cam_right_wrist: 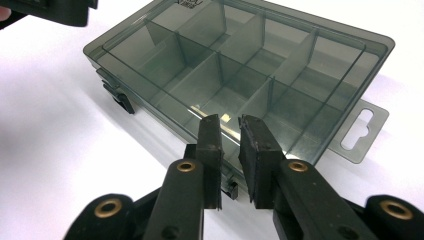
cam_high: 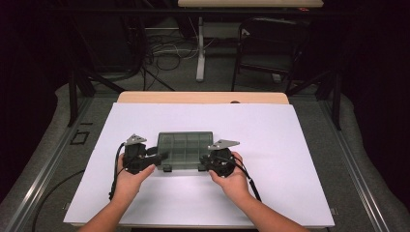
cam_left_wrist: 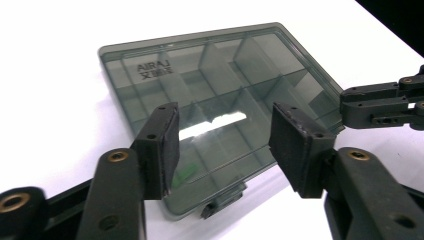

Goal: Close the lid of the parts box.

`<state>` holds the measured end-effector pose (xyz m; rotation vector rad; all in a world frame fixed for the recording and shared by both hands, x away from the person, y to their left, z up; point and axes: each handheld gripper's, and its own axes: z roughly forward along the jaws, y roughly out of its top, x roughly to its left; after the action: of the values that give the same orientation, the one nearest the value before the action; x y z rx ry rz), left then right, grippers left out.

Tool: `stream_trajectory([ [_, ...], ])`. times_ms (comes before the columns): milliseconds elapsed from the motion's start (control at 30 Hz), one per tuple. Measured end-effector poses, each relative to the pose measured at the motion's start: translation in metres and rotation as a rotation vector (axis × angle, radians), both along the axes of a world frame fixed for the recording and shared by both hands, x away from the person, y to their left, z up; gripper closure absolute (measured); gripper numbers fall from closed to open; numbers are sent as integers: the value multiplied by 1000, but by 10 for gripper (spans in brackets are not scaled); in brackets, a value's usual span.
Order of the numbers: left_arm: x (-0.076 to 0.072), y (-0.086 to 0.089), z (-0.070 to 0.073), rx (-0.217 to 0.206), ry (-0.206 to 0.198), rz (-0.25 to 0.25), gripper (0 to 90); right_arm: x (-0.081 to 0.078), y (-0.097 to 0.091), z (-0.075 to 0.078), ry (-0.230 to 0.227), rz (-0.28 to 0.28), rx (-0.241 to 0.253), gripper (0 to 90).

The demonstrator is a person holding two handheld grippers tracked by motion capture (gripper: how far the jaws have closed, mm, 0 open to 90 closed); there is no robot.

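Left gripper (cam_high: pixel 153 155) sits at the left near corner of the organiser box (cam_high: pixel 185 149), jaws spread wide, nothing between them; in the left gripper view (cam_left_wrist: pixel 223 145) the lid lies beyond the pads, no contact.

Box: smoked translucent plastic, lid down, flat on the white table sheet (cam_high: pixel 270 145), centre-near, between both hands. Internal dividers show through the lid, compartments look empty, so I'd judge it light. Rigid shell but thin walls: stiff enough to pinch, may flex or crack if squeezed hard. Glossy lid, likely slippery against the pads and prone to sliding on the sheet.

Two latches on the near edge; left latch (cam_right_wrist: pixel 116 93) visible in the right gripper view, hang tab (cam_right_wrist: pixel 361 131) on the right end.

Best holds, in my view: side walls or rim, not the flat lid.

Right gripper (cam_right_wrist: pixel 229 150) at the right near corner by the second latch, jaws nearly together with a narrow gap; whether they pinch the latch I can't tell.
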<state>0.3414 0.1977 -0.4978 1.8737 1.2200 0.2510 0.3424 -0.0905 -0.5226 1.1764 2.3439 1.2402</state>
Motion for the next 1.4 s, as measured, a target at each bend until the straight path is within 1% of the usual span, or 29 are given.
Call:
stream_trajectory([
  [67,-3,4,1,4,1,0,436,-2,-2,3,-15,-2,-5,779],
  [167,-7,10,4,26,-4,4,426,-4,-5,7,-34,-6,0,765],
  [233,-9,14,6,35,-13,9,418,-5,-9,10,-36,-8,8,745],
  [267,-10,16,7,42,-20,10,413,-5,-10,11,-26,-12,15,733],
  [333,-12,20,9,50,-29,19,405,-6,-14,13,-26,-18,27,720],
  [433,-15,27,11,57,-26,29,401,-9,-21,17,-36,-25,24,688],
  [567,-16,35,10,51,-22,48,396,-12,-29,20,-40,-43,32,612],
  [600,-16,38,10,55,-18,48,395,-12,-32,21,-36,-43,31,587],
  [633,-17,39,10,52,-25,56,392,-13,-34,22,-37,-47,29,564],
  [700,-18,43,9,59,-27,64,385,-16,-38,23,-47,-56,20,517],
  [767,-19,46,9,69,-32,73,375,-18,-42,23,-63,-65,10,478],
  [800,-19,48,8,67,-32,74,373,-19,-44,23,-71,-69,6,463],
  [900,-21,53,6,67,-30,86,358,-22,-51,22,-78,-69,-6,418],
  [933,-21,55,5,77,-27,84,353,-23,-53,22,-77,-74,-5,405],
  [967,-22,56,4,76,-27,90,351,-24,-56,21,-85,-71,-10,395],
  [1000,-23,57,2,71,-28,95,348,-26,-58,21,-82,-78,-18,385],
  [1033,-24,58,1,78,-28,94,343,-27,-61,19,-88,-77,-19,375],
  [1067,-25,59,0,76,-29,99,341,-29,-64,18,-95,-79,-27,364],
  [1100,-26,60,-1,73,-29,103,341,-30,-66,17,-95,-78,-24,358],
  [1200,-29,63,-6,55,-34,102,335,-36,-76,13,-100,-89,-35,345],
  [1267,-31,65,-9,68,-42,103,333,-40,-83,11,-104,-100,-46,340],
  [1300,-32,66,-10,68,-42,102,333,-42,-87,9,-108,-107,-53,340],
  [1400,-36,69,-16,78,-50,101,333,-48,-98,5,-102,-129,-61,339],
])
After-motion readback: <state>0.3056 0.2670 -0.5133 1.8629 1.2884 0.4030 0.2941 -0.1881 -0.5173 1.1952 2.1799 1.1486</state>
